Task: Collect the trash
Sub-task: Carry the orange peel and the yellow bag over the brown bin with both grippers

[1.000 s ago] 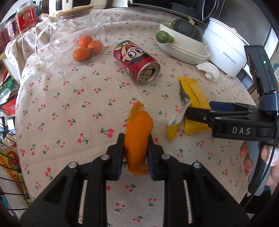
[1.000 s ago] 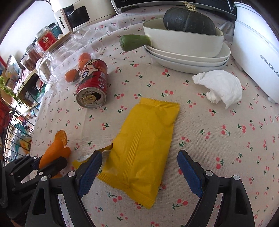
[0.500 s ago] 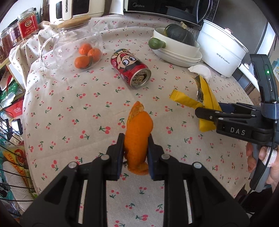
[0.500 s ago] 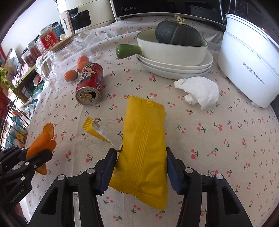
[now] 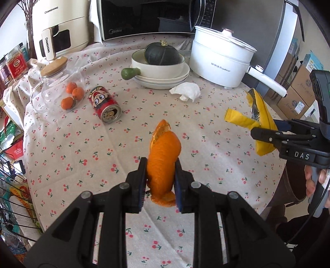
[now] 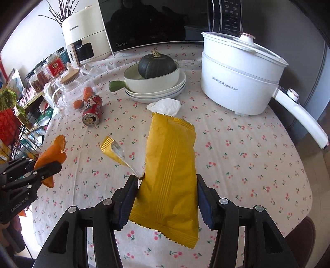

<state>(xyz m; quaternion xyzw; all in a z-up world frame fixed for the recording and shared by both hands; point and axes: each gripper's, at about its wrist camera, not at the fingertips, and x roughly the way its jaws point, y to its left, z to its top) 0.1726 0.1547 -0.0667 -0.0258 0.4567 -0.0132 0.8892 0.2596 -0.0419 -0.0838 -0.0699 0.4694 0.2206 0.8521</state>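
My left gripper [image 5: 160, 181] is shut on an orange peel [image 5: 164, 154] and holds it up above the cherry-print tablecloth [image 5: 72, 148]. My right gripper [image 6: 167, 198] is shut on a torn yellow snack wrapper [image 6: 171, 162], lifted off the table; it also shows at the right of the left wrist view [image 5: 261, 123]. A red drink can [image 5: 104, 105] lies on its side at the left. A crumpled white tissue [image 5: 186, 91] lies in front of the stacked dishes.
A glass jar with small oranges [image 5: 59, 90] lies at the left. White dishes holding a dark green squash [image 5: 162, 54] stand at the back, with a white electric pot [image 5: 220, 59] to their right. A microwave [image 5: 148, 18] and a cream appliance [image 5: 57, 31] stand behind.
Both grippers have risen and pulled back from the table. The right gripper closed on the yellow wrapper and lifted it. The left gripper kept hold of the peel.
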